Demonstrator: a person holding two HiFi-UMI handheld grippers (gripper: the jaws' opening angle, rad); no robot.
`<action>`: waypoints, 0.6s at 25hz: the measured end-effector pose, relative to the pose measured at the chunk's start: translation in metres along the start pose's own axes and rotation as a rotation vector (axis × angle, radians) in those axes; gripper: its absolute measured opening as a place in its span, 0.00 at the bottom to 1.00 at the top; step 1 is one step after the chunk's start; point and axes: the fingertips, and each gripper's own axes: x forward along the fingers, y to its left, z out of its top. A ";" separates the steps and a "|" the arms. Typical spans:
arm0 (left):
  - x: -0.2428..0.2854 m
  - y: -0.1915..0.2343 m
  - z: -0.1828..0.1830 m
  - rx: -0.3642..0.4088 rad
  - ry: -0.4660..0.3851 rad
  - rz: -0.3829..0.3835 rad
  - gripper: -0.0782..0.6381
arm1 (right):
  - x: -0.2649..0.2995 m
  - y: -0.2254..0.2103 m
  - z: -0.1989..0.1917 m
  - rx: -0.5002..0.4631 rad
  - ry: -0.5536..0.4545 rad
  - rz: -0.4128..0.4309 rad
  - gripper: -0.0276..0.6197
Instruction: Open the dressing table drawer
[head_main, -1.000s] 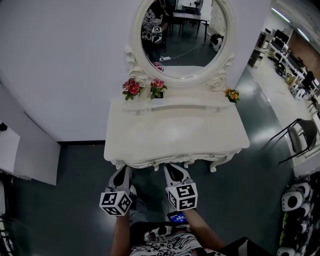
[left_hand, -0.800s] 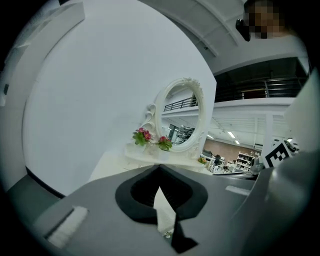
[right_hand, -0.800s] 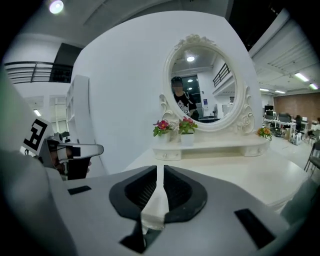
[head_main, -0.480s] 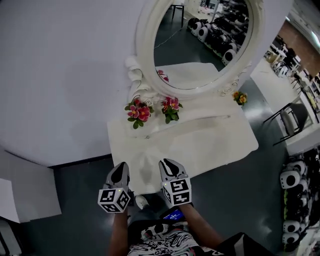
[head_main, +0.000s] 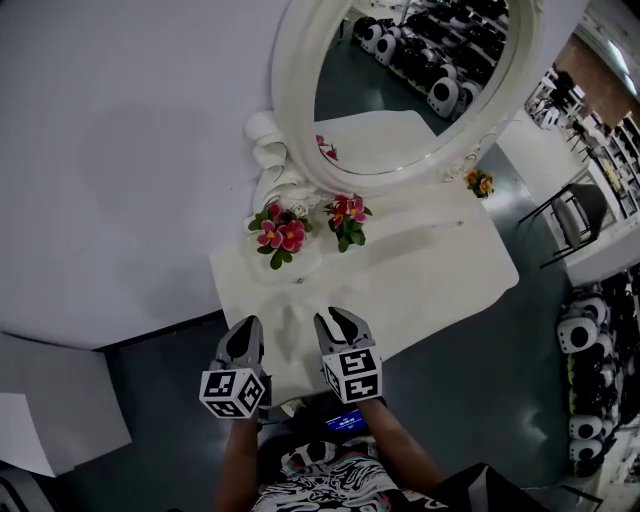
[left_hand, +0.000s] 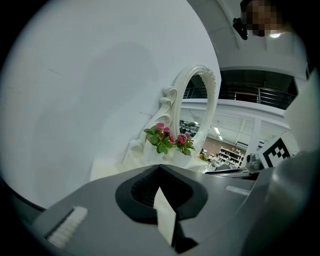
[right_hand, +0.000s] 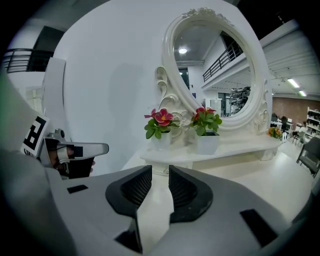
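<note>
Drawer out of sight, probably under near edge of counter (head_main: 450, 270). Likely rigid wood, sliding straight; best taken at its front. Left hand-held gripper (left_hand: 159, 167) closed, empty; right hand-held gripper (right_hand: 160, 172) opening, nothing between jaws.

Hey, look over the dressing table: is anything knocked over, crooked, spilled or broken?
Nothing stands out. Both pink-flower pots stand upright on the shelf, the oval mirror looks unbroken in its frame, and the dressing table shows no spill or damage on top.
</note>
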 end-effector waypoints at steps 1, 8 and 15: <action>0.003 0.002 -0.001 0.004 0.003 0.001 0.11 | 0.004 -0.001 -0.001 0.001 0.004 0.001 0.21; 0.028 0.016 -0.021 0.046 0.075 0.030 0.11 | 0.037 -0.004 -0.009 -0.009 0.047 0.028 0.22; 0.058 0.030 -0.043 0.057 0.139 0.070 0.11 | 0.083 -0.011 -0.023 -0.018 0.113 0.048 0.25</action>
